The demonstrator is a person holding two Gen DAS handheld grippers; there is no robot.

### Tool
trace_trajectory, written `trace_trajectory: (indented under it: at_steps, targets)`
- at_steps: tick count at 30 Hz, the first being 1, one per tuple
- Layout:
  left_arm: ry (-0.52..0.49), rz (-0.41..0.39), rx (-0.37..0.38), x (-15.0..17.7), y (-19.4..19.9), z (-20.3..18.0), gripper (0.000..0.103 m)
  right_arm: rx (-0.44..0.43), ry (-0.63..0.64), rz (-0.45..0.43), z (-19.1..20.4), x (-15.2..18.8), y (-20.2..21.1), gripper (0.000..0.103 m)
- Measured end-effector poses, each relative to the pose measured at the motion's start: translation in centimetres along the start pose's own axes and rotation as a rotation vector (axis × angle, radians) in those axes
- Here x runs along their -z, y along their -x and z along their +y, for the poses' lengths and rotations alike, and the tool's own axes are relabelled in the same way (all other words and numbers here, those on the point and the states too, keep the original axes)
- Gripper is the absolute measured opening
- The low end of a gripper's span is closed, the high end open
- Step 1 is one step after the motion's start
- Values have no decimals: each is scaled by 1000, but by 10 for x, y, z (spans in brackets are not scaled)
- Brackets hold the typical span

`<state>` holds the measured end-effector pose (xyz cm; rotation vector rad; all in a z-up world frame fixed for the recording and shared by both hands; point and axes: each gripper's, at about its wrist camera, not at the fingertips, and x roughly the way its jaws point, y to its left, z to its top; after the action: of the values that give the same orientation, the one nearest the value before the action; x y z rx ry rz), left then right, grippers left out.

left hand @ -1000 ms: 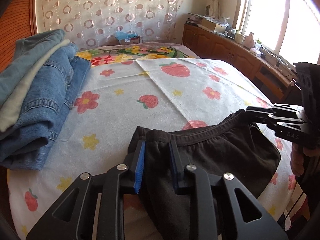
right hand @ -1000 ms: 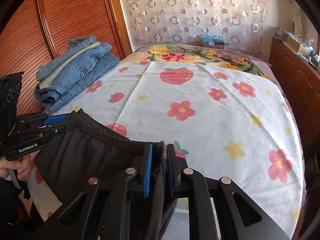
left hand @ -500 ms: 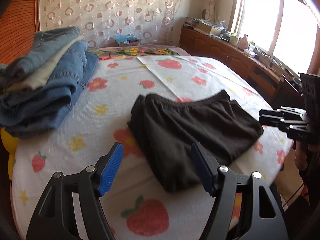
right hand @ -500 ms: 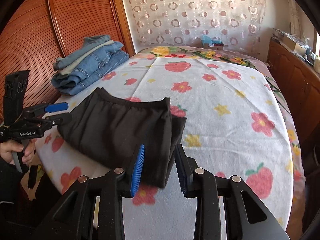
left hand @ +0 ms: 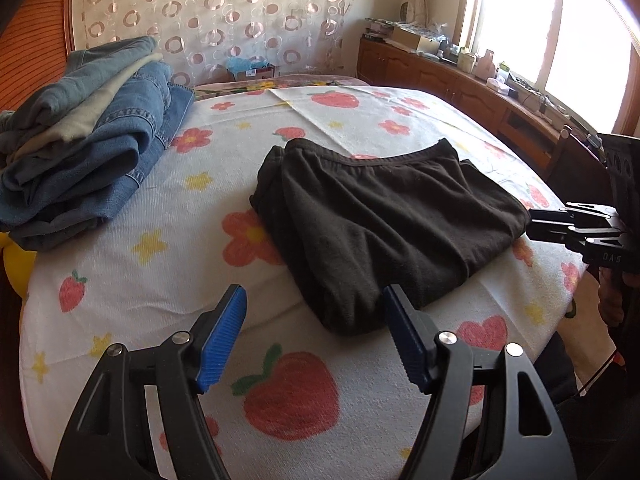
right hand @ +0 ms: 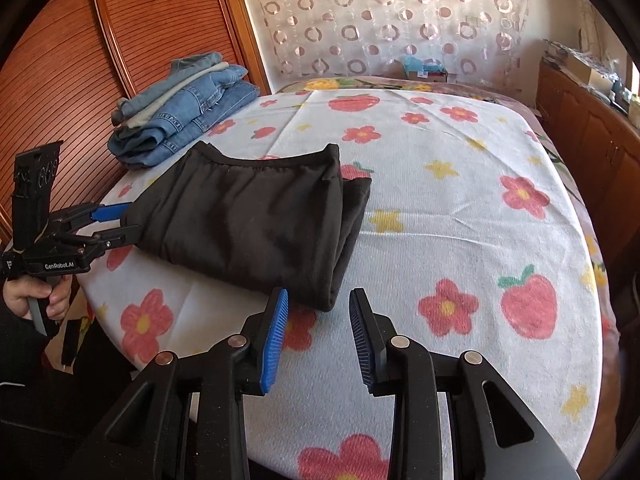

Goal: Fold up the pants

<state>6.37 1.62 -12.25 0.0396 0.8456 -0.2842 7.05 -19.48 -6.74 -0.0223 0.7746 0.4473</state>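
Both grippers off cloth, jaws just opened, pulled back. Folded black knit pants [left hand: 384, 220] lie flat on flowered towel-covered table [left hand: 120, 280], just ahead of left gripper [left hand: 314, 336] and right gripper [right hand: 318, 336], both released, empty. Likely soft, light, floppy; best gripped at stacked near corners.
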Motion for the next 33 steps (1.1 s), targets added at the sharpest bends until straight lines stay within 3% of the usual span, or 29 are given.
trace_trajectory:
  at_steps: [5,6,9,12,21,25,33]
  targets:
    - [0,6,-6,1,-2,0,71,-3,-2,14,-1,-4,-11,32]
    - [1,8,-5,1,-2,1,71,-7,-2,20,-1,-4,-13,20]
    - [0,11,-6,2,-3,2,72,-35,11,5,-1,-4,-8,5]
    - [5,15,5,3,-4,3,72,19,17,-32,-5,-6,1,4]
    - [8,-16,5,3,8,1,70,11,5,-7,-5,-1,-3,4]
    - [12,-36,47,6,19,-1,52,10,-2,5,-7,-2,-7,4]
    - [10,-13,91,4,7,-7,25,10,-7,1,-8,-1,-10,3]
